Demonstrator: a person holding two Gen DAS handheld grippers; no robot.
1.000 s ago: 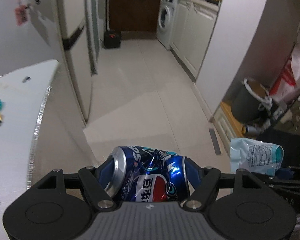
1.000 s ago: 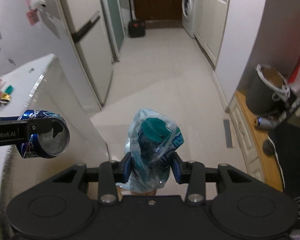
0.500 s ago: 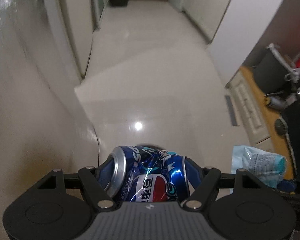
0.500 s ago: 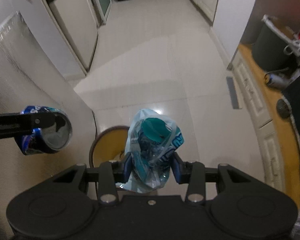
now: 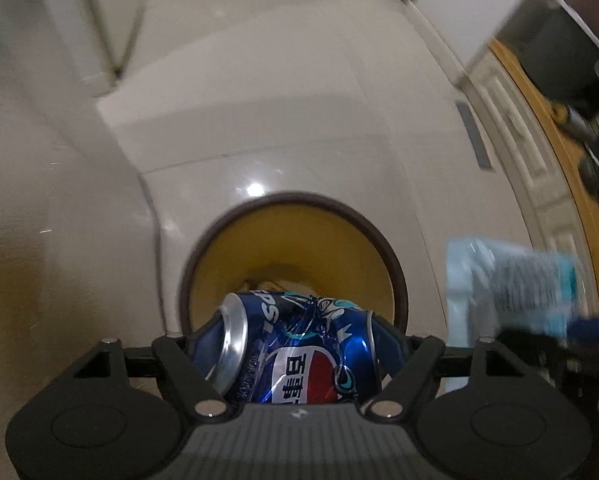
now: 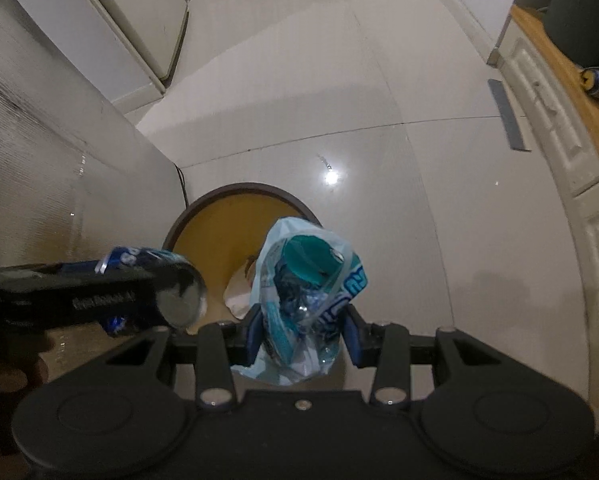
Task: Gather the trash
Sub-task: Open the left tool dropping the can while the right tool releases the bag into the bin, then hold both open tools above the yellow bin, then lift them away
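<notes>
Grippers (image 5: 295, 344) (image 6: 299, 332) clamp dented can (image 5: 299, 352) and crinkly wrapper (image 6: 303, 292) above round bin (image 6: 219, 216).

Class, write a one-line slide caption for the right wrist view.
Right gripper holds a crumpled plastic wrapper above the yellow-lined bin, crushed can alongside.

You are in a home, likely a kitchen or utility area; glossy pale floor tiles (image 6: 379, 80) run under you; tall cream cabinet doors (image 6: 139, 40) stand at the left; a round bin (image 5: 235, 248) sits on the floor; panelled white cupboard fronts (image 6: 579, 184) line the right.
</notes>
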